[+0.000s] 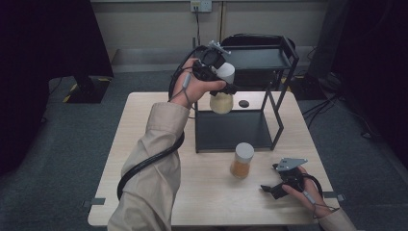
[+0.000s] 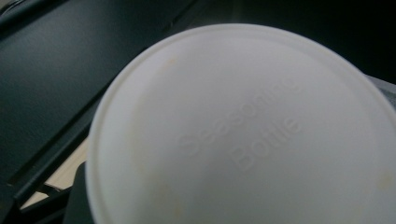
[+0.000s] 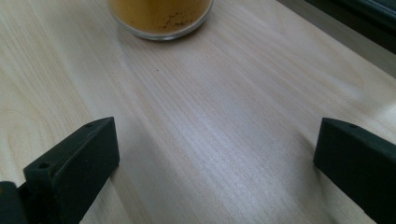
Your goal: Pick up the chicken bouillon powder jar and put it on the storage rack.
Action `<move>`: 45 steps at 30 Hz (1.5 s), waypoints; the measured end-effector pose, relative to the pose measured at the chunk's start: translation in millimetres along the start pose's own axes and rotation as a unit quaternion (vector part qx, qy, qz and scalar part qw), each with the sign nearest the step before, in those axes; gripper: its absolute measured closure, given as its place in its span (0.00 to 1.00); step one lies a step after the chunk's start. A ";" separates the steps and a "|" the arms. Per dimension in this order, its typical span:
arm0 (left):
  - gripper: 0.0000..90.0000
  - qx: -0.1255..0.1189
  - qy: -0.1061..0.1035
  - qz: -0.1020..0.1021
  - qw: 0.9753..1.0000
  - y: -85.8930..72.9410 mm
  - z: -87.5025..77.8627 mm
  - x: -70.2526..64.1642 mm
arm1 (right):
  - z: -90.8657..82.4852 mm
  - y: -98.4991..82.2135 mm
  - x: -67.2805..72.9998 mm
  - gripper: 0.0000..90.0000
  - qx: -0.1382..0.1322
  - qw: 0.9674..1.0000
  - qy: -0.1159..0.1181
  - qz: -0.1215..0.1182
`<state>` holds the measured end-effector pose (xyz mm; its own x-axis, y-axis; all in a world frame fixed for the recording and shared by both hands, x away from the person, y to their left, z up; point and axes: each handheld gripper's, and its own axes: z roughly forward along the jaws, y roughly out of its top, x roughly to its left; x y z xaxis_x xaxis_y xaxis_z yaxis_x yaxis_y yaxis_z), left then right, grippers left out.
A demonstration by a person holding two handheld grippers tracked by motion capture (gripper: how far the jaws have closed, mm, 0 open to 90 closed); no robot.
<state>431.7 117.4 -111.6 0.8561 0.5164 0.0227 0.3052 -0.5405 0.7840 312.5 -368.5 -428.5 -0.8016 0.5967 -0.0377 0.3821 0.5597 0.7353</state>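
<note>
Left gripper (image 1: 226, 86) jaws clamp a pale jar (image 1: 222, 102) above the rack (image 1: 281, 57); white lid (image 2: 243, 135) embossed "Seasoning Bottle"; right gripper (image 1: 275, 188) jaws spread empty near orange jar (image 1: 241, 160) on table (image 1: 144, 120)

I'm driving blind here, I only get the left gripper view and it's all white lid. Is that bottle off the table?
Observer: Yes. The left tongs hold the pale seasoning bottle in the air, in front of the black rack.
Operator: Any other bottle around?
Observer: One with orange contents stands on the table, in front of the rack.
Operator: And my other hand?
Observer: The right tongs are open, low over the table near that orange bottle.
</note>
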 end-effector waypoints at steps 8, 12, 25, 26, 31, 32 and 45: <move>0.39 -0.002 0.002 0.005 1.000 22.6 -12.0 4.6 | 0.0 0.0 -0.1 0.00 0.000 1.000 0.000 0.000; 0.39 0.001 0.004 0.006 1.000 34.5 -16.4 9.1 | 0.0 0.0 -0.1 0.00 0.000 1.000 0.000 0.000; 0.39 0.002 0.016 0.001 1.000 69.3 -24.9 23.8 | 0.0 0.0 -0.1 0.00 0.000 1.000 0.000 0.000; 0.39 0.001 0.017 -0.001 1.000 70.6 -24.5 25.4 | 0.0 0.0 -0.1 0.00 0.000 1.000 0.000 0.000; 0.39 0.000 0.026 0.004 1.000 77.6 -22.2 31.5 | 0.0 0.1 0.0 0.00 0.000 1.000 0.000 0.000; 0.39 0.000 0.033 0.007 0.999 78.6 -21.6 31.1 | 0.0 0.0 0.0 0.00 0.000 1.000 0.000 0.000; 0.39 -0.005 0.041 -0.019 0.999 81.8 -12.6 58.7 | 0.0 0.1 -0.1 0.00 0.000 1.000 0.000 0.000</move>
<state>501.7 111.9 -38.3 0.8062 0.5901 0.0431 0.3325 -0.5120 0.7920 312.6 -368.5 -428.4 -0.8018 0.5964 -0.0368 0.3827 0.5599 0.7349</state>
